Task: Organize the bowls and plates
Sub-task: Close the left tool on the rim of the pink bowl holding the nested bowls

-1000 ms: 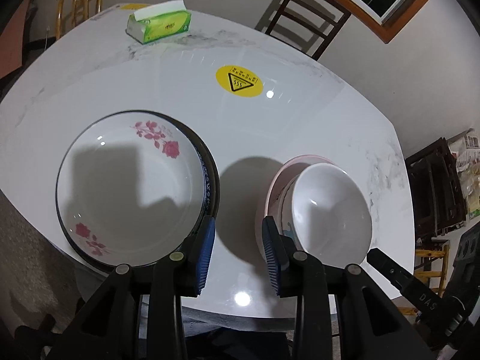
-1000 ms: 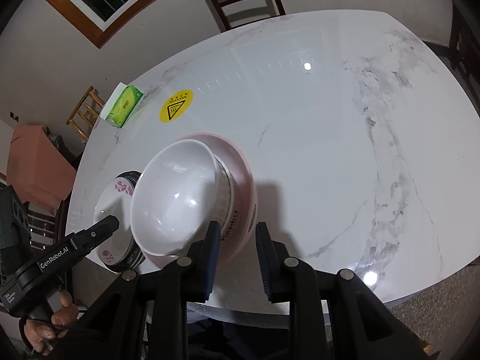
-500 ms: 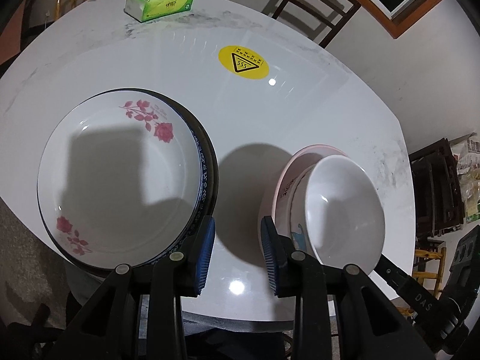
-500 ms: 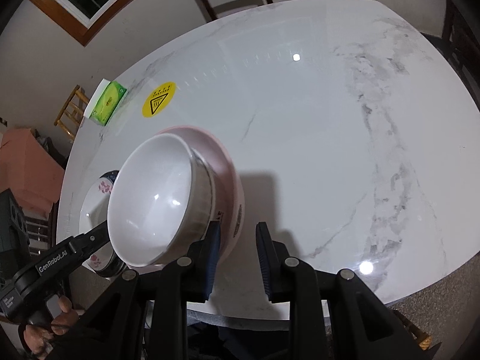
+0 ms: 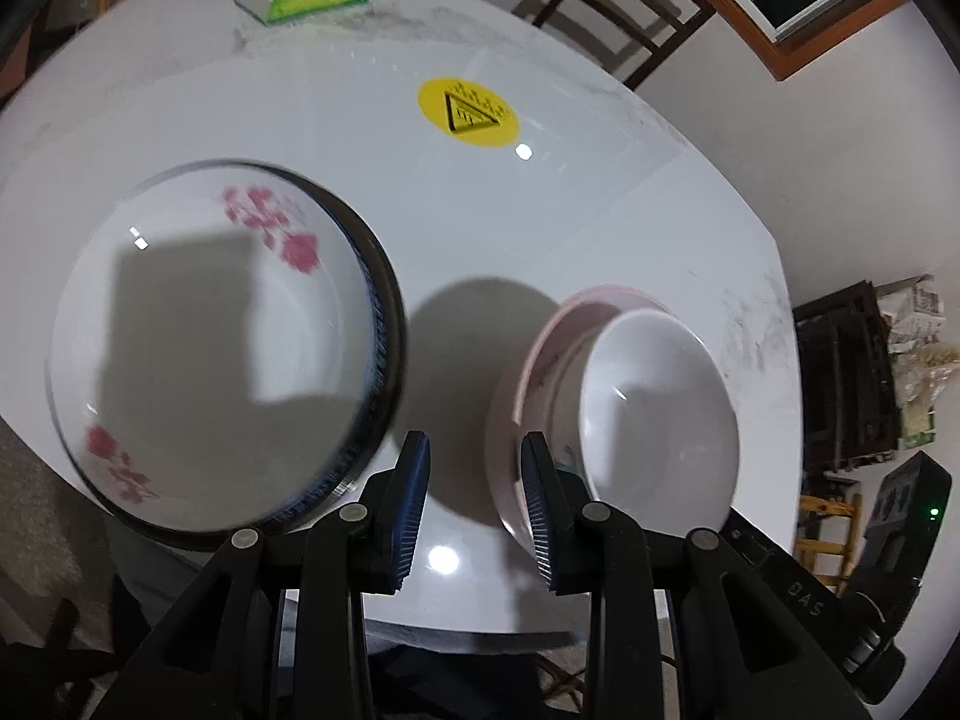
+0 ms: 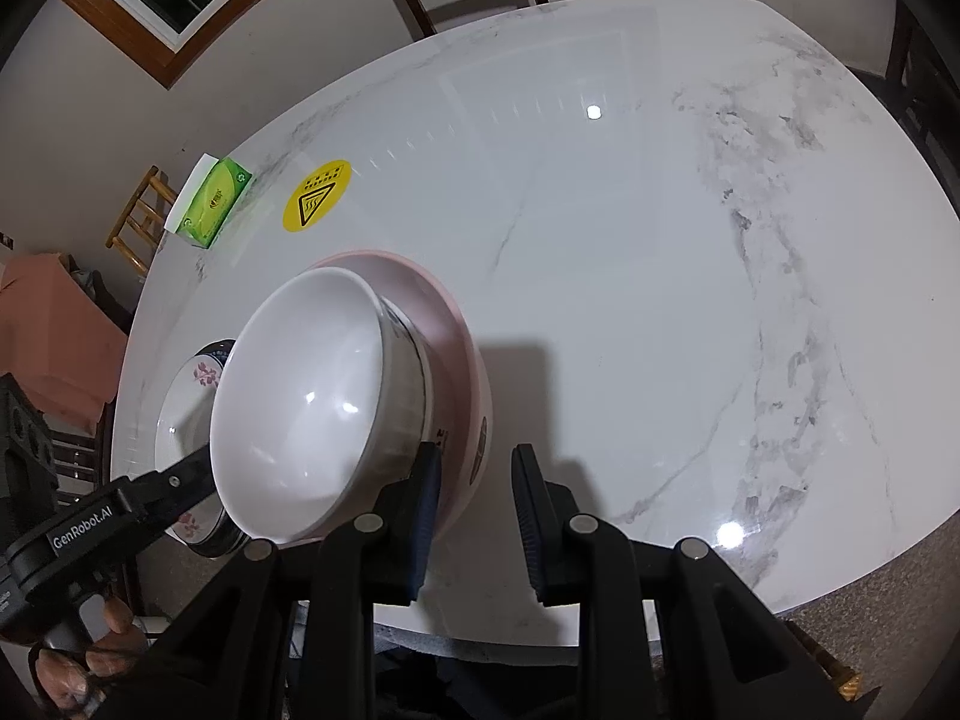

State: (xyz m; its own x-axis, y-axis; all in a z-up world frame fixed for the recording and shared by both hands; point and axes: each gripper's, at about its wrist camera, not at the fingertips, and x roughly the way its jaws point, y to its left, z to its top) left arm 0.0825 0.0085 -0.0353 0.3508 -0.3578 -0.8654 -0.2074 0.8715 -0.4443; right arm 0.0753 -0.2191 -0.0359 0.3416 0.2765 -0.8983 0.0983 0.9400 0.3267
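White bowl [image 6: 312,408] sits nested in pink bowl [image 6: 462,360]; left claw [image 5: 474,504] and right claw [image 6: 477,516] gape empty.

floral plate [image 5: 210,354] motion-blurred; dark plate beneath mostly hidden

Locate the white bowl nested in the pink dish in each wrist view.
Left wrist: white bowl, lower right, just past the right fingertip.
Right wrist: white bowl, lower left of centre, beside the left fingertip.
Shared landmark: yellow warning sticker on the table.
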